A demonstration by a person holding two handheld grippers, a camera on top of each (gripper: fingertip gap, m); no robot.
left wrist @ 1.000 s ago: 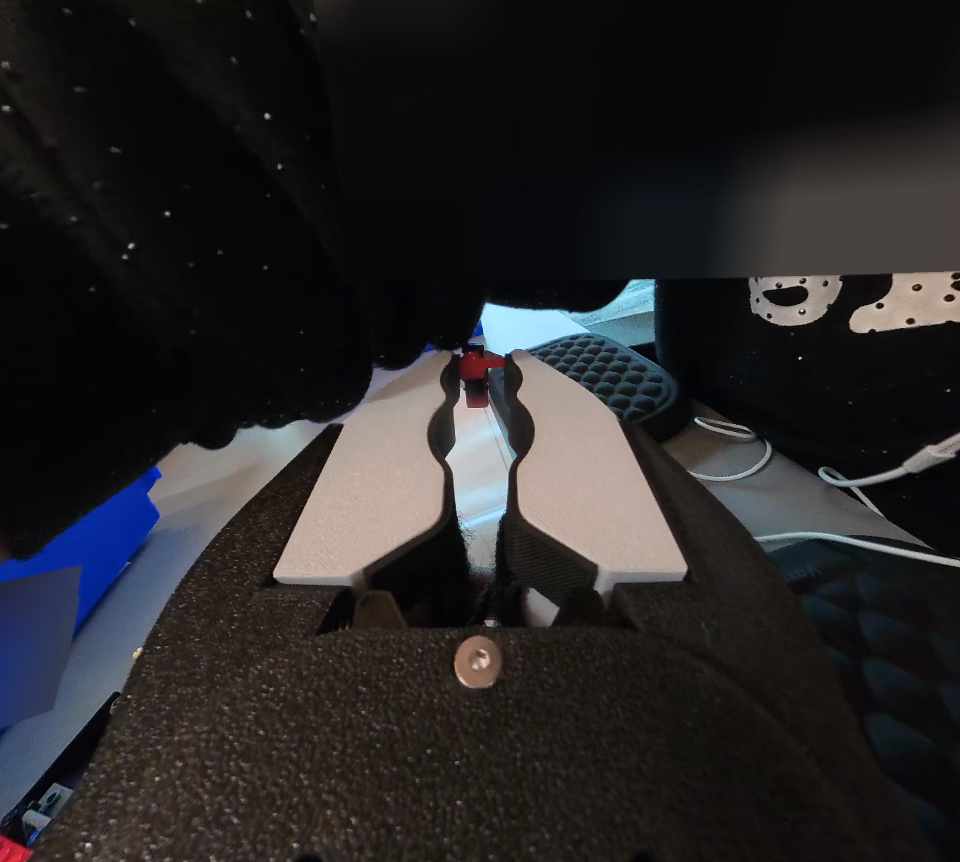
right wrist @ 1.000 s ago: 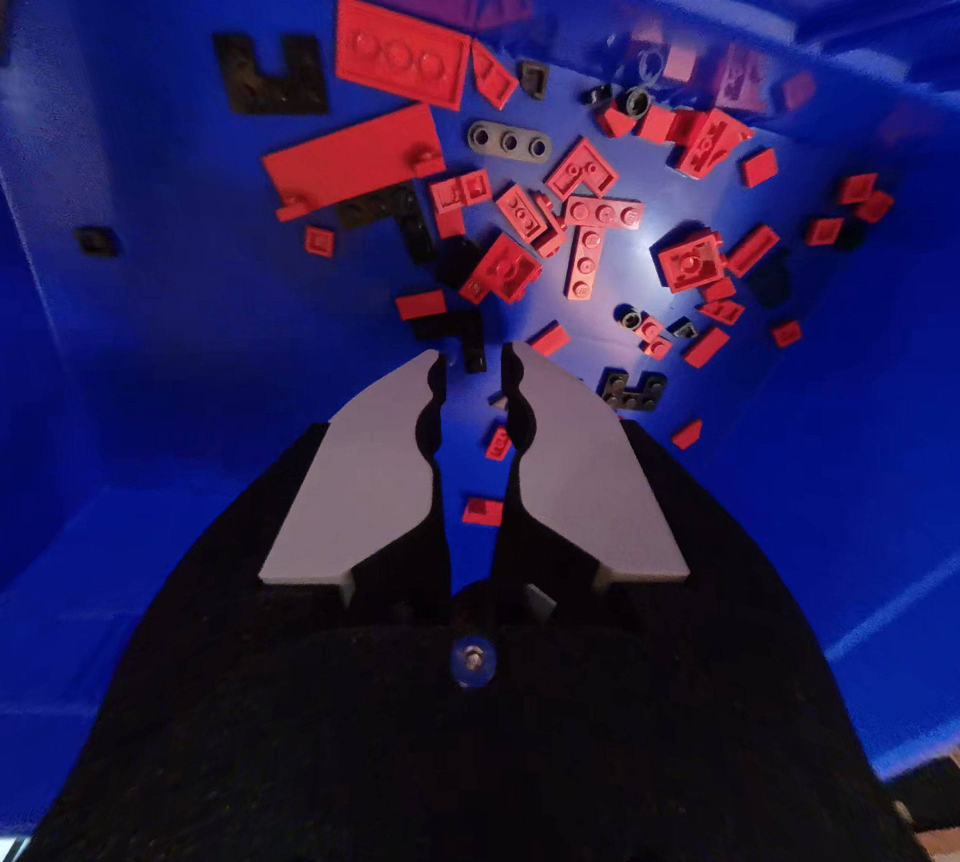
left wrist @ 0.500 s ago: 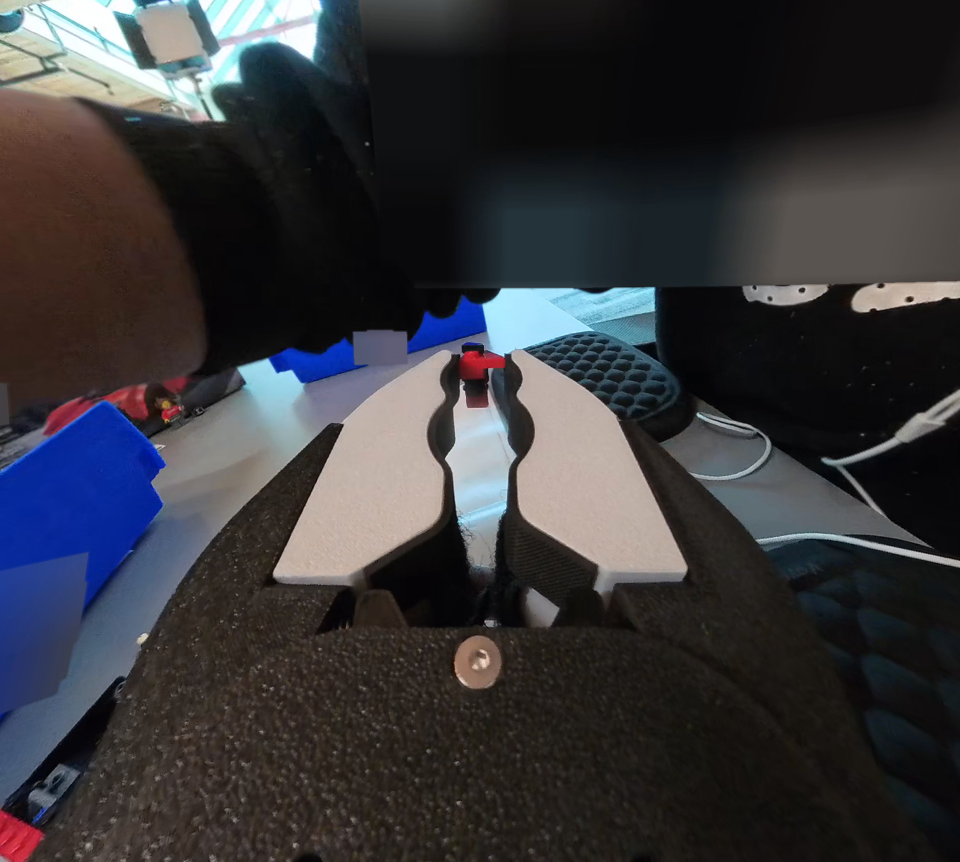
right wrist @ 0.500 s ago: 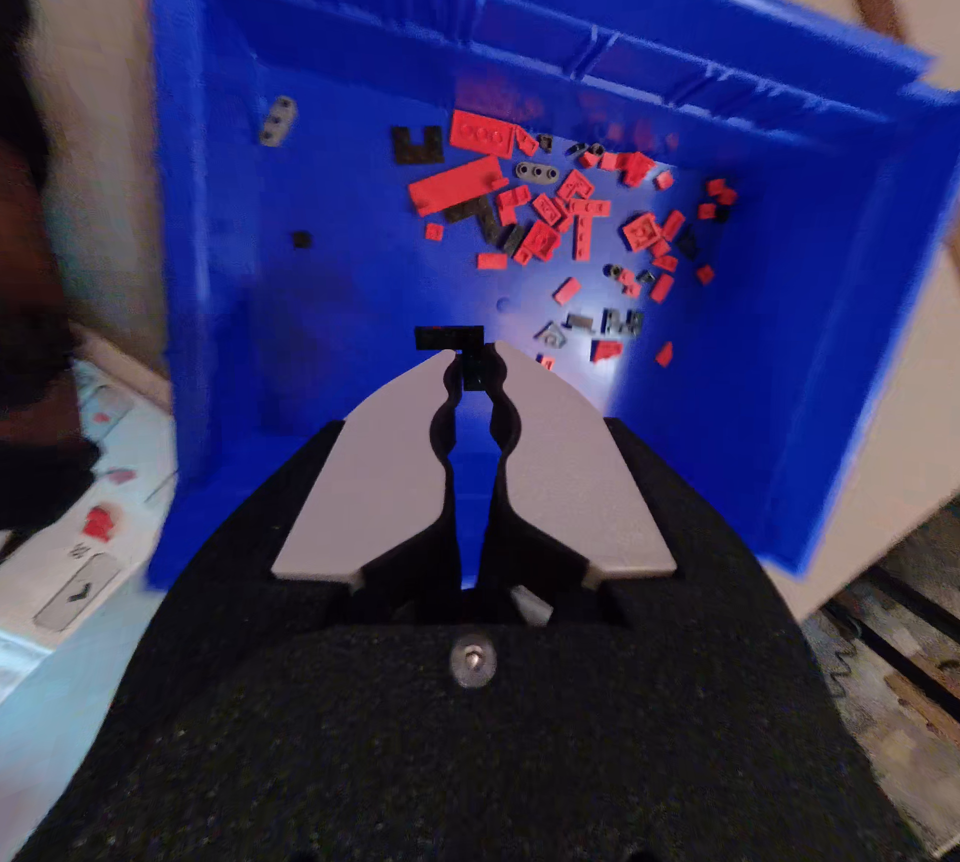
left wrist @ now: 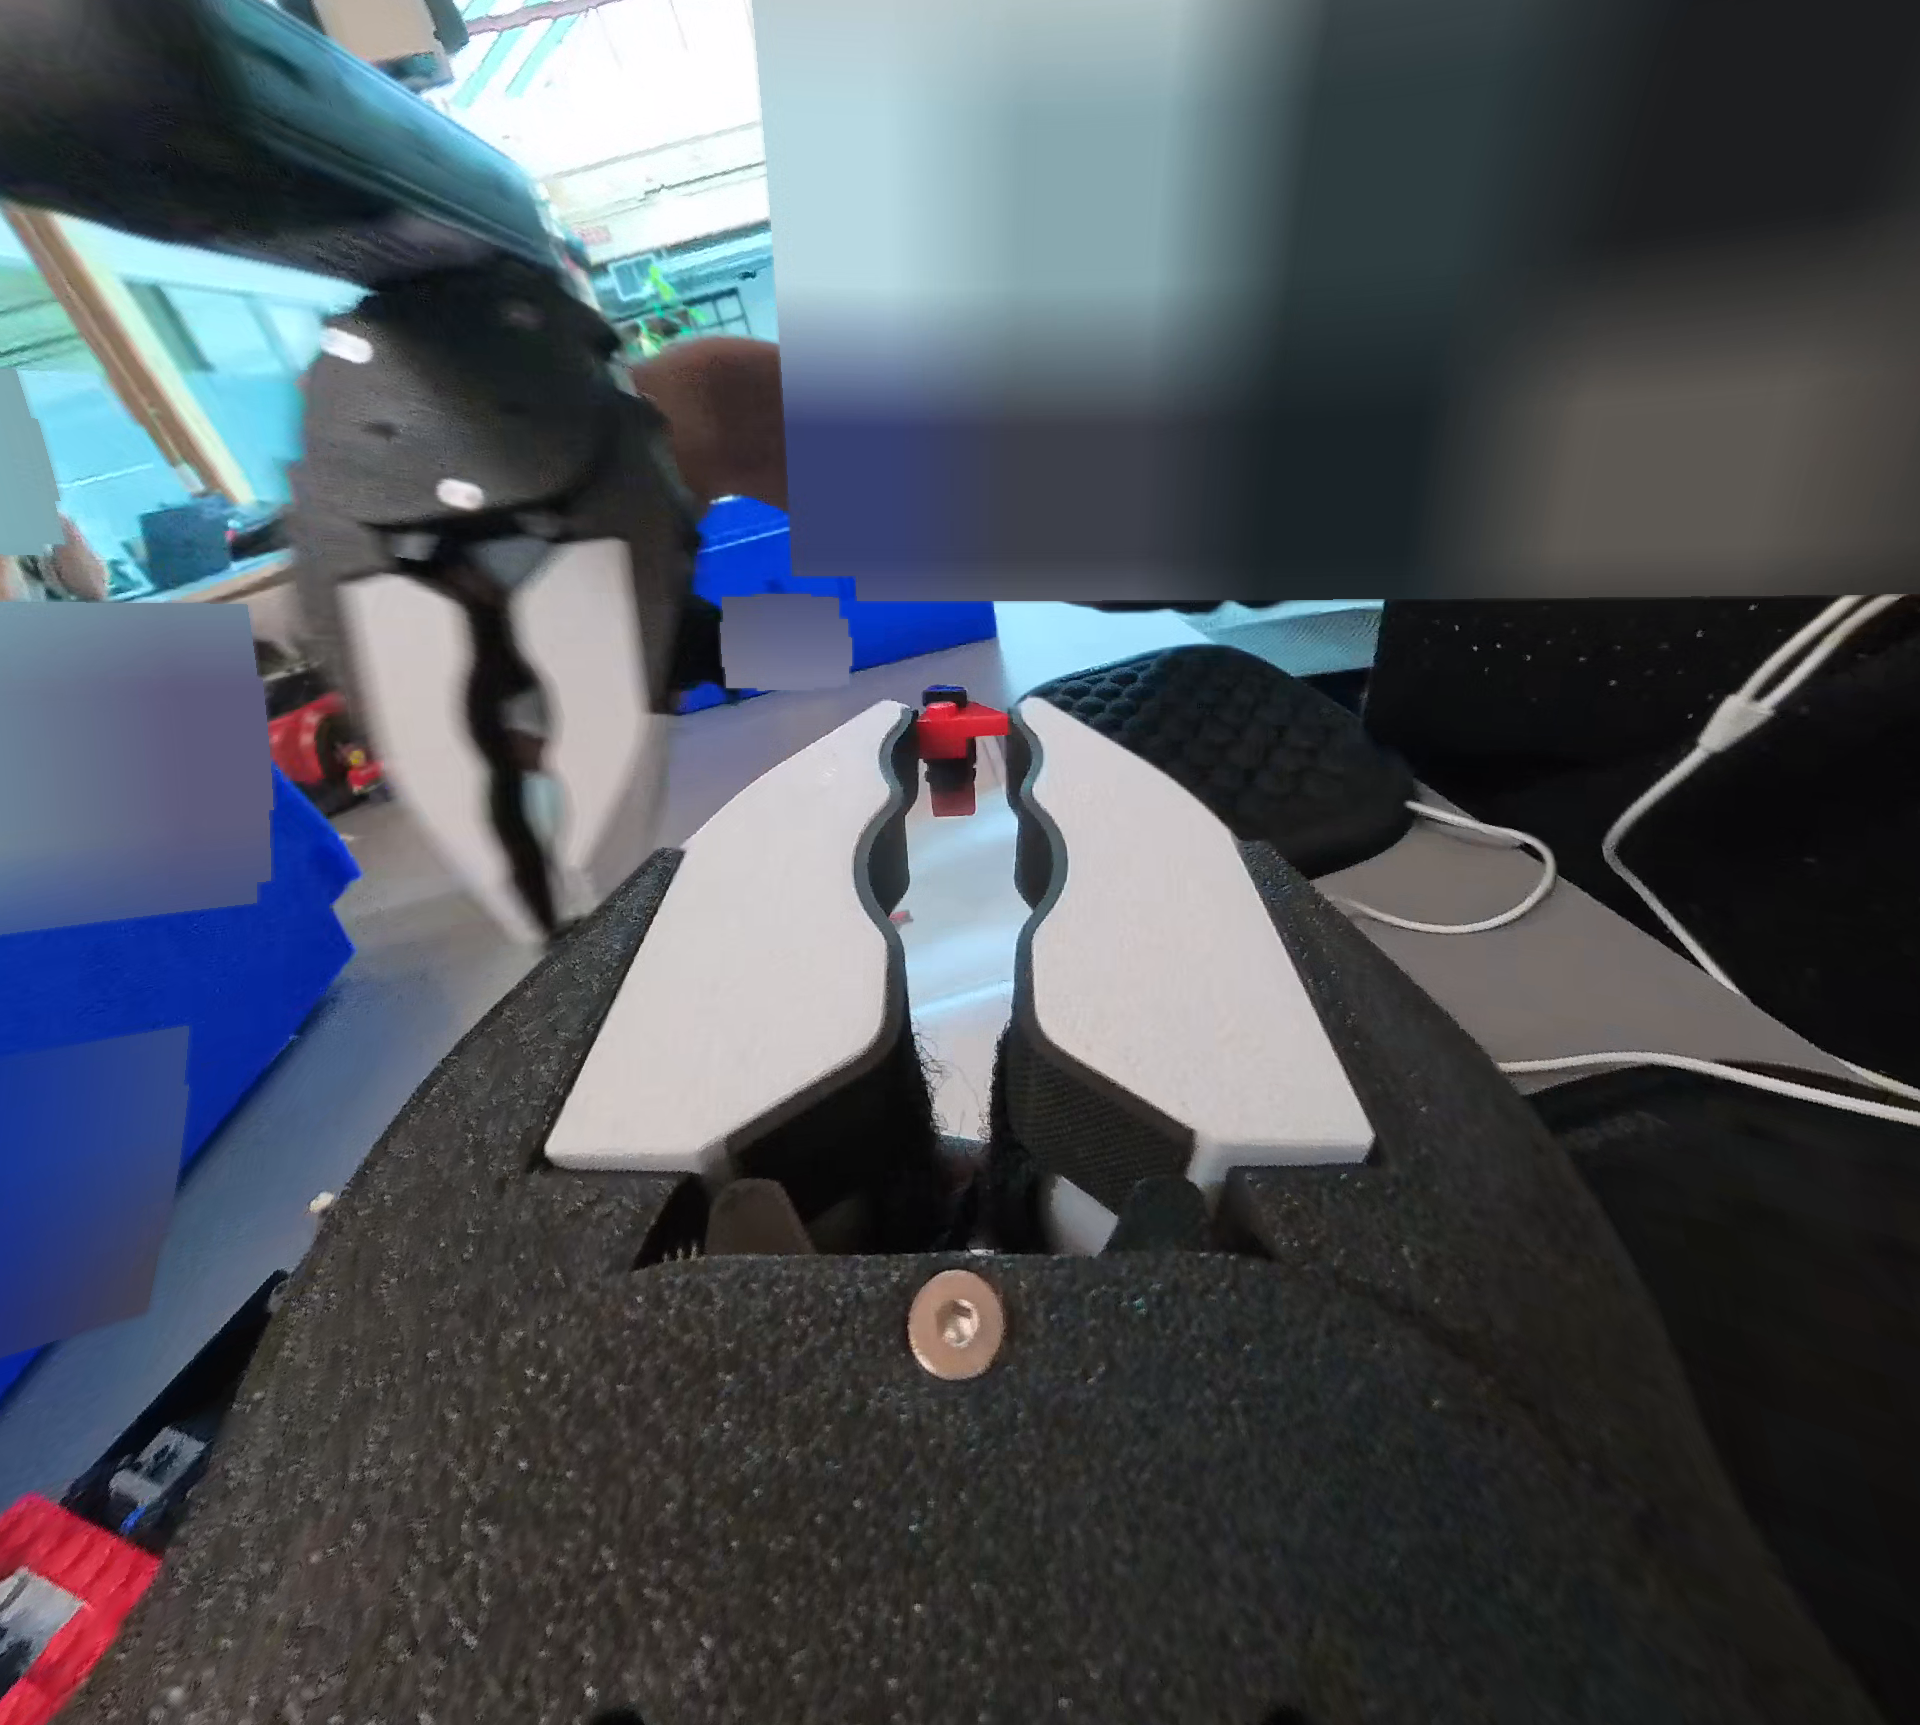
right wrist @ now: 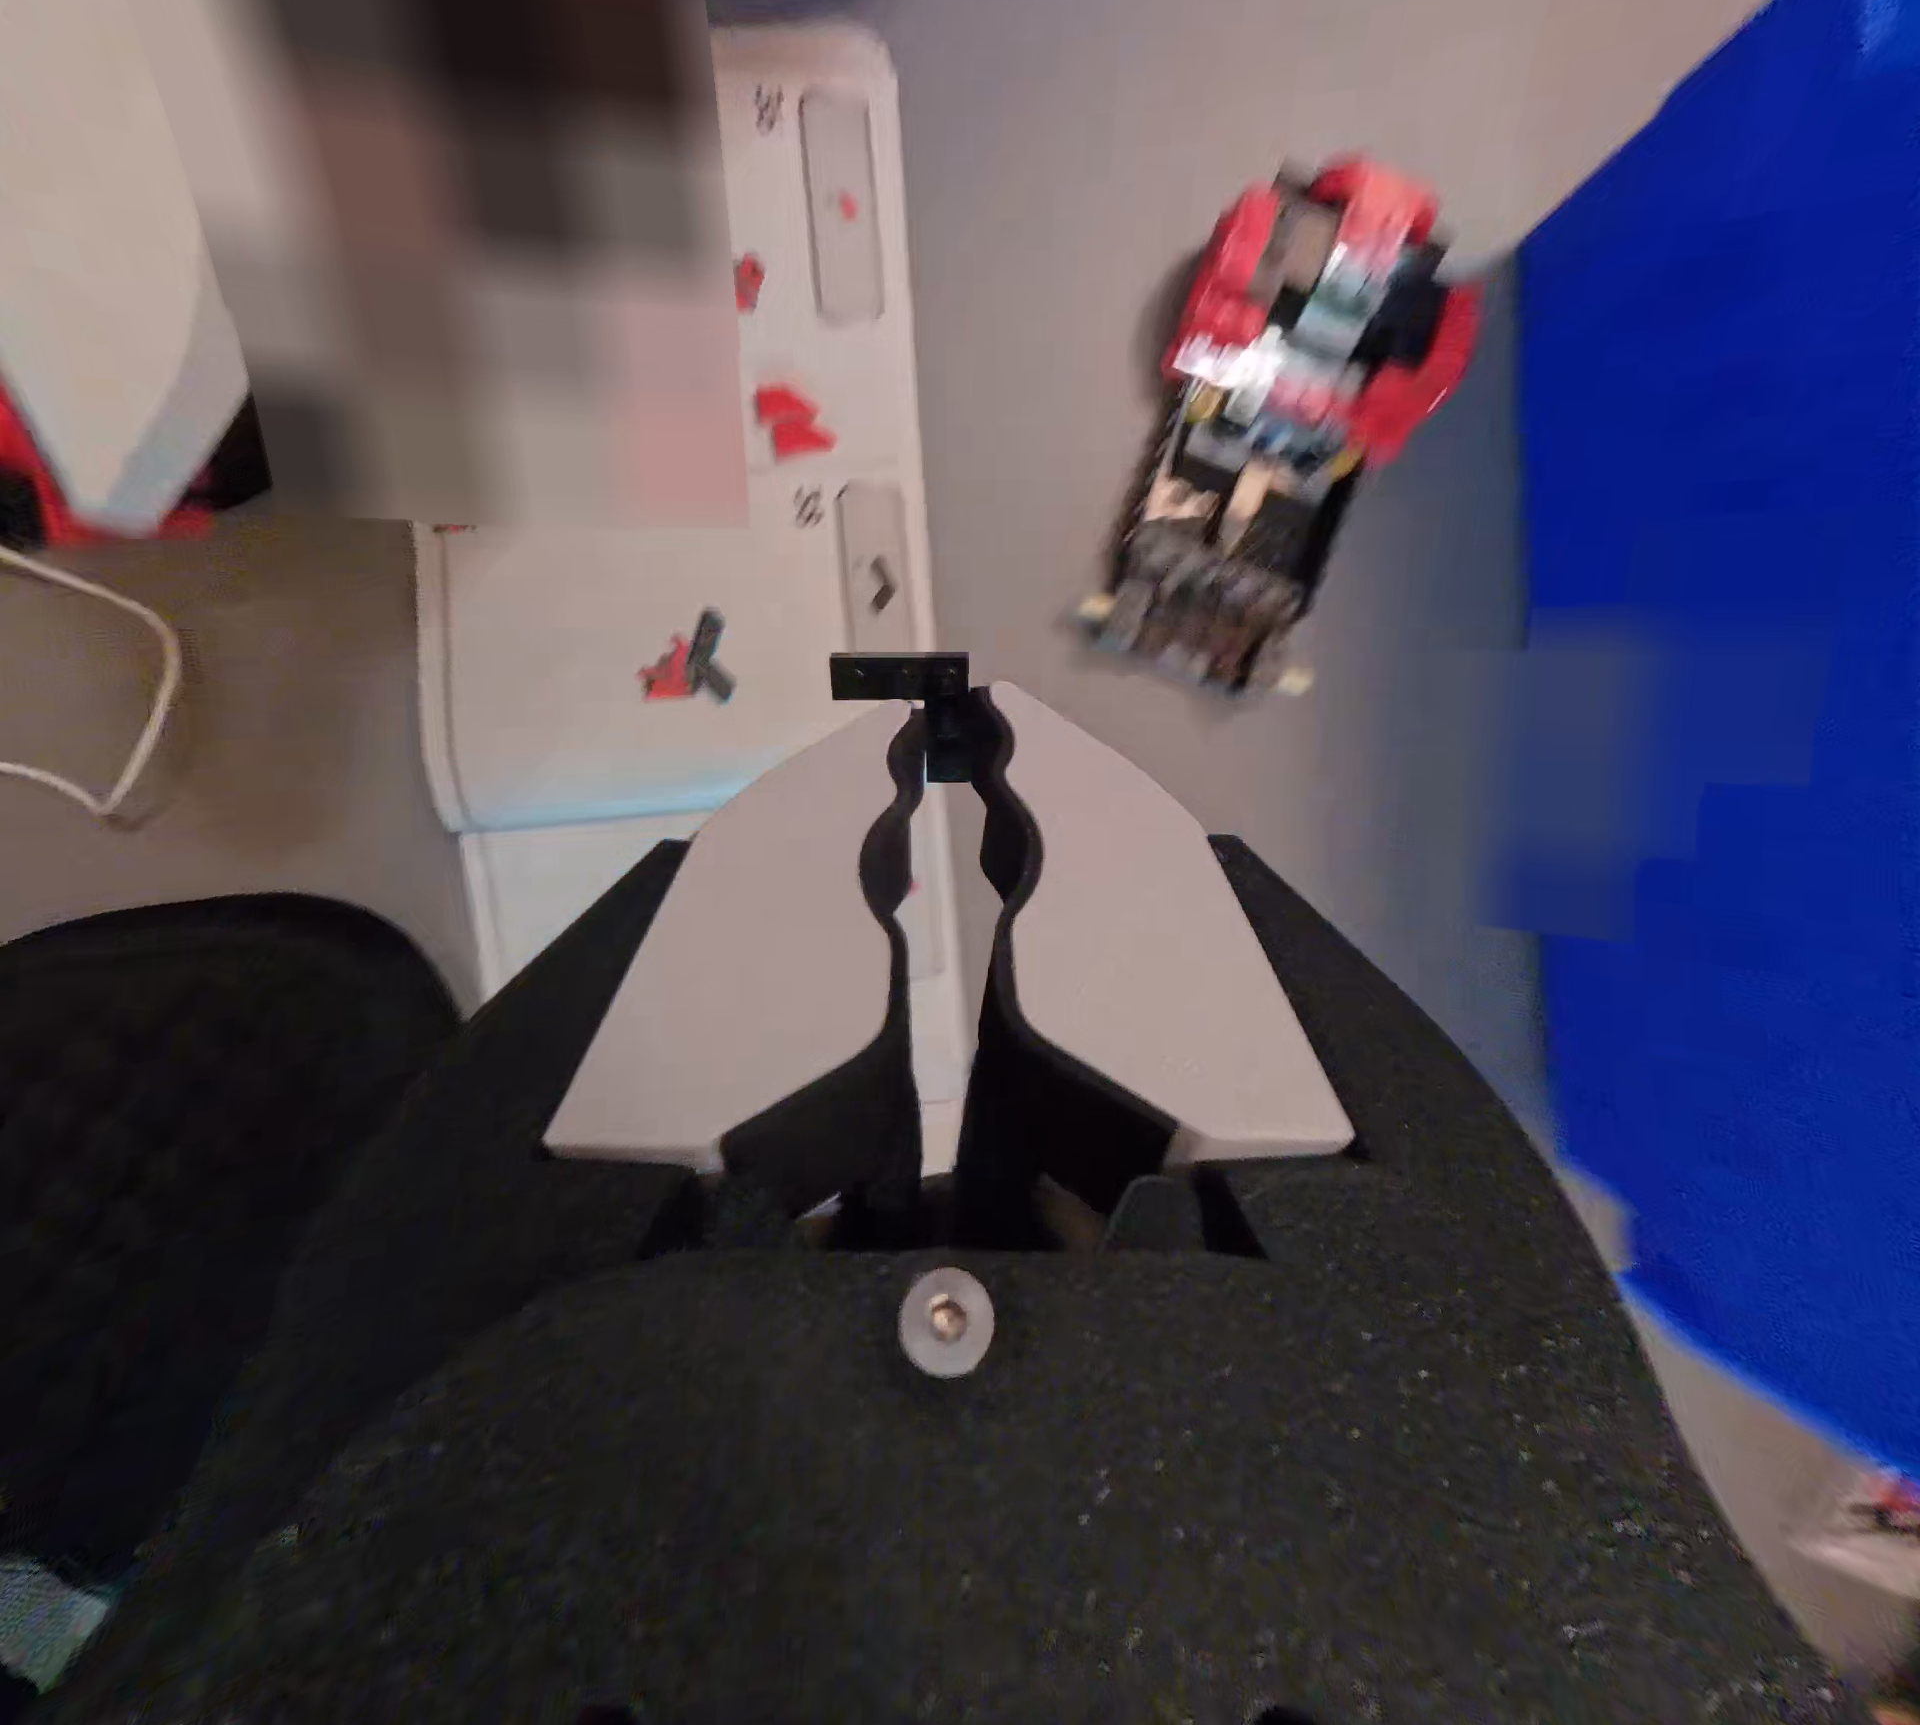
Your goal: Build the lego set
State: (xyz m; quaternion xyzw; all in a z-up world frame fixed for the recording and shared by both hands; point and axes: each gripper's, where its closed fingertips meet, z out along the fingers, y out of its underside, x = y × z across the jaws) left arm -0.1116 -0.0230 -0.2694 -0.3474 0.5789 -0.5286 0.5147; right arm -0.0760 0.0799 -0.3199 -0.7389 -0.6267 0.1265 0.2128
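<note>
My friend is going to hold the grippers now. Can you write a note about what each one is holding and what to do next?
Left gripper: shut on a small red piece.
Right gripper: shut on a black L-shaped piece, above the instruction booklet.
The half-built red car lies on the grey table, beside the blue bin.
Left to do: probably join both pieces, then fit them to the car.

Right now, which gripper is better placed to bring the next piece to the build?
Right. The right gripper is shut on a black piece, above the table with the half-built red car ahead. The left gripper is shut on a small red assembly, so it acts as holder.
</note>
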